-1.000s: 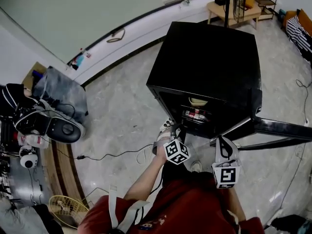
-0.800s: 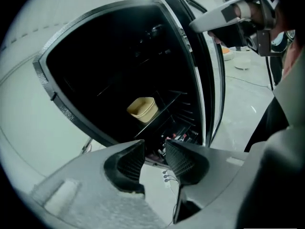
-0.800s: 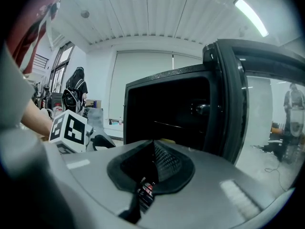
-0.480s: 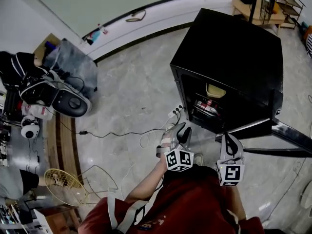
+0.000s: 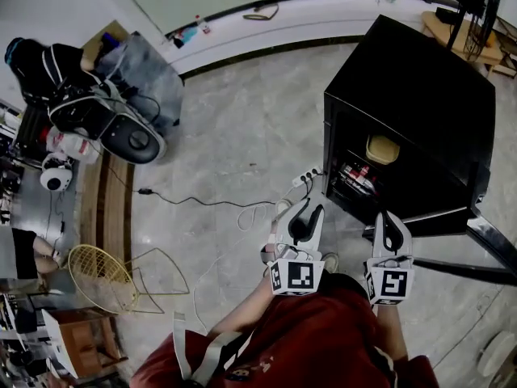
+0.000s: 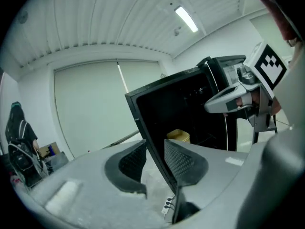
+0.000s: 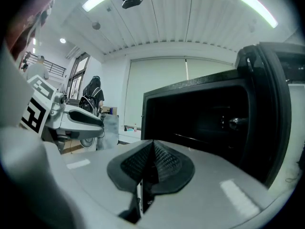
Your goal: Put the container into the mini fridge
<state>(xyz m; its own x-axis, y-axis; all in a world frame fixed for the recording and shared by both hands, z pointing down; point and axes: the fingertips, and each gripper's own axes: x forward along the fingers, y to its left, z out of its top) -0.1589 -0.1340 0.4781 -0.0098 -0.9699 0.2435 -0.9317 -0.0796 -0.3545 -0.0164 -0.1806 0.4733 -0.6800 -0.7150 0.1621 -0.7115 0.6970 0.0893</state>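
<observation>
Light: bright ceiling strips (image 6: 187,19) above the fingers (image 6: 183,161).
Fridge (image 5: 420,103): dark inside.
Edges: bent, black corners.
Focus: soft below the fingers.

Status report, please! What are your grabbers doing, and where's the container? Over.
Left gripper empty, jaws closing; right gripper shut, empty. Container sits inside open mini fridge. Power strip on floor beside fridge. Over.

Mini fridge (image 5: 420,79) before you: smooth black shell, dull sheen. Container (image 5: 383,148) inside it: pale yellow, matt, plastic by its look. Floor (image 5: 242,128) under you: polished grey veined stone. Fan guard (image 5: 101,278): yellow metal wire. Your shirt (image 5: 315,338): red cloth.
</observation>
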